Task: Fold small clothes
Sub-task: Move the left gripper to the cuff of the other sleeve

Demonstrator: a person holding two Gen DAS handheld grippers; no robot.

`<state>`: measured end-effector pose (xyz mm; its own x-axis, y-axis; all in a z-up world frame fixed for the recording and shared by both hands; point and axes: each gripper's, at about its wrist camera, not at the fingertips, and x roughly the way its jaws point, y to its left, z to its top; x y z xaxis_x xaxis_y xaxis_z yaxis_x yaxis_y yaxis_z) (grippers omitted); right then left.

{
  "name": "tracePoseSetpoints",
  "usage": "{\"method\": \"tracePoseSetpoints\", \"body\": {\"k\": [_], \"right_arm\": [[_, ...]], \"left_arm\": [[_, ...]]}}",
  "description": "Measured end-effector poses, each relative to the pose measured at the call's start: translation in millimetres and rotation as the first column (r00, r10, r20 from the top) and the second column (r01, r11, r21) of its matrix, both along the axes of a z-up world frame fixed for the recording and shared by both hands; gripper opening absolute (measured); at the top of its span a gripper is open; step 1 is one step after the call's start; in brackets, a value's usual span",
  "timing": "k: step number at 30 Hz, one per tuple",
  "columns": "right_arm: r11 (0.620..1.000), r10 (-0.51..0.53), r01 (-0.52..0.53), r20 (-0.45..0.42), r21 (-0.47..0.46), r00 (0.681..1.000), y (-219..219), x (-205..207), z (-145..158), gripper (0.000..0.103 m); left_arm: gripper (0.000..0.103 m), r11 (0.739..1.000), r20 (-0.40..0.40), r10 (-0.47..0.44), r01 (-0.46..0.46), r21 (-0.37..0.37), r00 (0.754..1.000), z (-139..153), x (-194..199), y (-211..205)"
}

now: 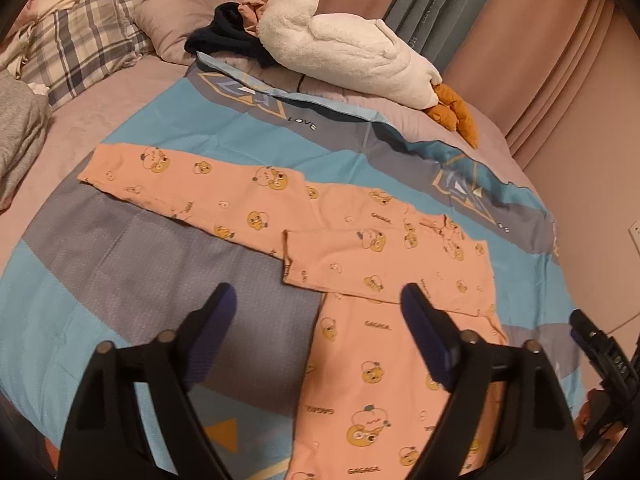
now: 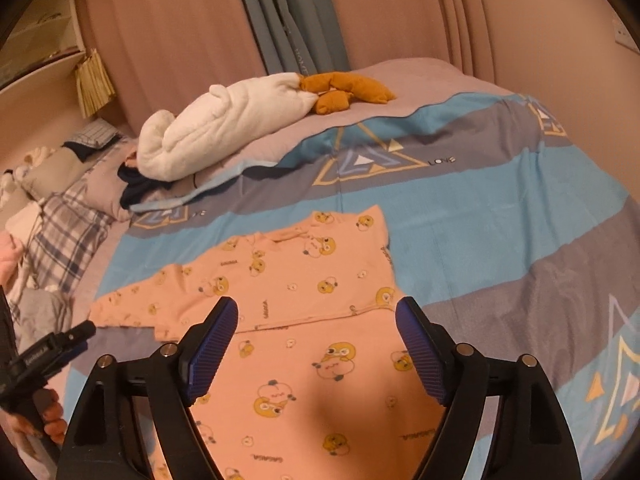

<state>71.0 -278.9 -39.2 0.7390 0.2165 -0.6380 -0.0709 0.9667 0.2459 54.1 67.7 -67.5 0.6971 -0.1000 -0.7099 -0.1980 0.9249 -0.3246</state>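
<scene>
A small pink long-sleeved top (image 1: pixel 360 264) with yellow cartoon prints lies flat on the blue and grey bedspread (image 1: pixel 120 264). One sleeve is folded across the chest; the other sleeve (image 1: pixel 168 176) stretches out to the left. My left gripper (image 1: pixel 318 300) hovers open above the top's left edge, with nothing between its blue pads. In the right wrist view the top (image 2: pixel 304 272) fills the middle, and my right gripper (image 2: pixel 316 312) hangs open over its body, holding nothing. The left gripper (image 2: pixel 70 338) also shows at that view's left edge, in a hand (image 2: pixel 48 420).
A white plush duck (image 1: pixel 348 48) with orange feet lies at the far side of the bed, beside dark clothes (image 1: pixel 228 36). Plaid pillows (image 1: pixel 84 36) and grey fabric (image 1: pixel 20 132) sit at the left. Pink curtains (image 2: pixel 180 32) hang behind the bed.
</scene>
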Motion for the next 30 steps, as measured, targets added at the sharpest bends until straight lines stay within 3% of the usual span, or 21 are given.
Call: {"method": "tracePoseSetpoints", "body": {"k": [4, 11, 20, 24, 30], "right_arm": [[0.999, 0.01, -0.01, 0.014, 0.037, 1.0, 2, -8, 0, 0.101], [0.999, 0.018, -0.019, 0.031, 0.05, 0.999, 10, -18, 5, 0.101], [0.999, 0.022, -0.024, 0.063, 0.036, 0.998, 30, -21, 13, 0.101], [0.999, 0.031, -0.032, 0.06, 0.012, 0.998, 40, -16, 8, 0.101], [0.999, 0.047, -0.047, 0.031, 0.011, 0.998, 53, -8, 1, 0.101]], "left_arm": [[0.091, 0.999, -0.013, 0.006, -0.005, 0.039, 1.0, -4, -4, 1], [0.092, 0.998, -0.038, 0.037, -0.034, 0.058, 0.999, -7, -5, 17], [0.091, 0.99, -0.063, 0.141, -0.141, -0.001, 0.988, -15, -2, 60], [0.091, 0.978, -0.071, 0.202, -0.205, -0.038, 0.977, -21, 1, 90], [0.09, 0.941, -0.101, 0.325, -0.332, -0.067, 0.94, -36, 8, 145]]}}
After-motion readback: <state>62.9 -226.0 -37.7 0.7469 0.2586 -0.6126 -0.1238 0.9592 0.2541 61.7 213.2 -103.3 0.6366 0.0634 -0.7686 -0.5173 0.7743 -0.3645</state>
